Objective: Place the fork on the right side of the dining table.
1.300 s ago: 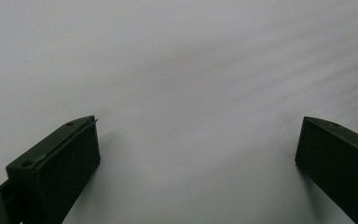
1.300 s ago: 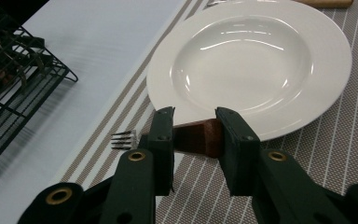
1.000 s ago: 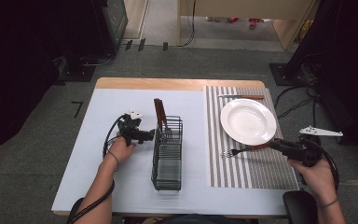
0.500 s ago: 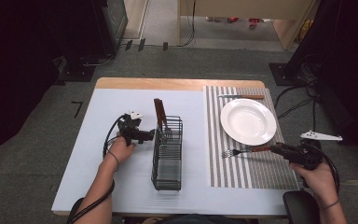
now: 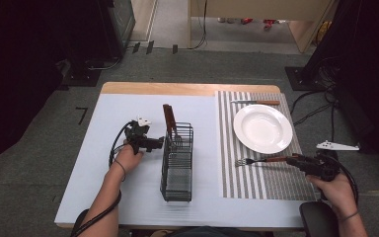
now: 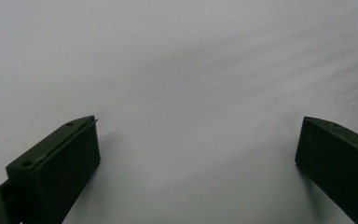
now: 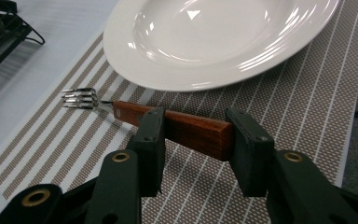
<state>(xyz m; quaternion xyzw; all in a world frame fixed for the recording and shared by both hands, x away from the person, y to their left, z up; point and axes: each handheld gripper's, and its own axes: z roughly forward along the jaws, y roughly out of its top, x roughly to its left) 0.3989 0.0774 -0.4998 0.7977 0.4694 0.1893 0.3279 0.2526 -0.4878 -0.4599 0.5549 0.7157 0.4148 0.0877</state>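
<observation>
Jaws of right gripper (image 7: 193, 149) have just been opening; fork (image 7: 168, 123) handle sits between them, lying across, pads not clearly pressing. Fork rests on striped placemat (image 5: 256, 182), just in front of white plate (image 5: 262, 128). Left gripper (image 5: 155, 144): jaws wide open, nothing between, beside wire rack (image 5: 177, 160) on surface.

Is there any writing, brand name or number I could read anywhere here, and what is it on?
"7": a dark mark that reads like this digit, on the grey carpet left of the table.
No other readable text: the white plate, fork, striped placemat and wire caddy carry none.
</observation>
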